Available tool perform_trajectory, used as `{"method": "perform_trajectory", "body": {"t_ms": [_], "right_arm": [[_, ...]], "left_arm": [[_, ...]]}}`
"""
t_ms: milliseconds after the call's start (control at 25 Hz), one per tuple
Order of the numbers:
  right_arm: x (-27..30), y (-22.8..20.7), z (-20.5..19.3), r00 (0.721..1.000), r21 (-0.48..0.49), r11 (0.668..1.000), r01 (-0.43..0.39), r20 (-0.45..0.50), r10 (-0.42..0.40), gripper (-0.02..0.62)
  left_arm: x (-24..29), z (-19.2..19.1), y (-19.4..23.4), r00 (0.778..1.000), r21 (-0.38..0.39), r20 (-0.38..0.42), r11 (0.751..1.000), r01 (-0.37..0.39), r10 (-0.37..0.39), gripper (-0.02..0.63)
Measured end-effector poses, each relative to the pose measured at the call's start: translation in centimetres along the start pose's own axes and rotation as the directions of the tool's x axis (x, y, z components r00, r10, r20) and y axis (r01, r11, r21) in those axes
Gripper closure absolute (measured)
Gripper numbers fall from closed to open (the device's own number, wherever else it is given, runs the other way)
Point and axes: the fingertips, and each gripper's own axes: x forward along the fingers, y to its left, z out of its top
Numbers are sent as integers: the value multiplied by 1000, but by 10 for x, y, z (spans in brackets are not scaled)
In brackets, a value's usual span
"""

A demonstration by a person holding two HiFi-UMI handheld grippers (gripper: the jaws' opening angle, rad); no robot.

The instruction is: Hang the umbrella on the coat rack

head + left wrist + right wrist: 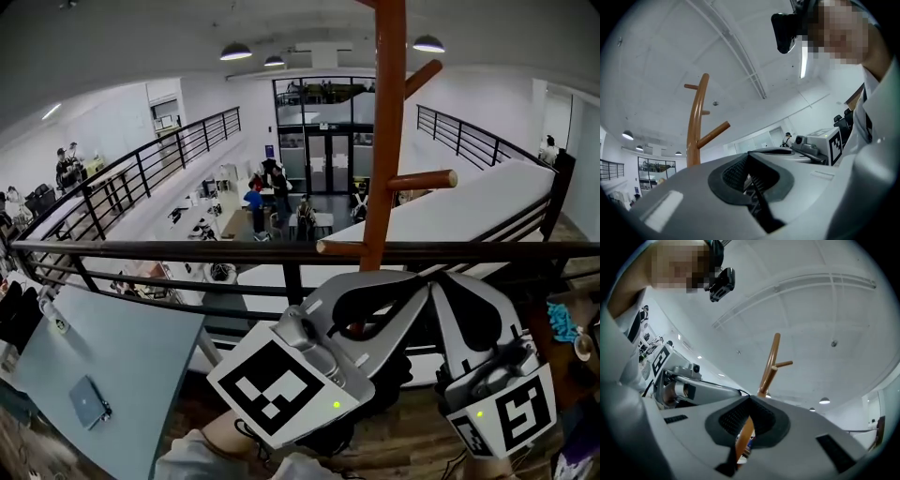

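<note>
The rack stands straight ahead of me. Its brown pole rises in front of the black railing, with pegs jutting from it. I cannot make out the umbrella in any view. My left tongs are closed and point up just right of the rack's pole. My right tongs, just right of those, are closed at the tips too. The pole shows through the slit beneath them. Well left of the rack lies a grey counter.
</note>
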Motion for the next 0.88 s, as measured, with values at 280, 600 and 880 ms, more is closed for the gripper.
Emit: {"method": "perform_trajectory", "body": {"t_ms": [280,600,880], "right_arm": [[10,-30,23,999,-93,995,-16,40,20,595],[20,-58,43,997,-148,989,-24,75,35,595],[31,-76,57,993,-173,985,-24,113,44,595]], "left_arm": [[26,27,11,998,138,-6,989,-57,58,603],[49,53,21,995,252,-5,963,-95,99,603],[63,72,33,991,329,9,935,-129,134,603]]}}
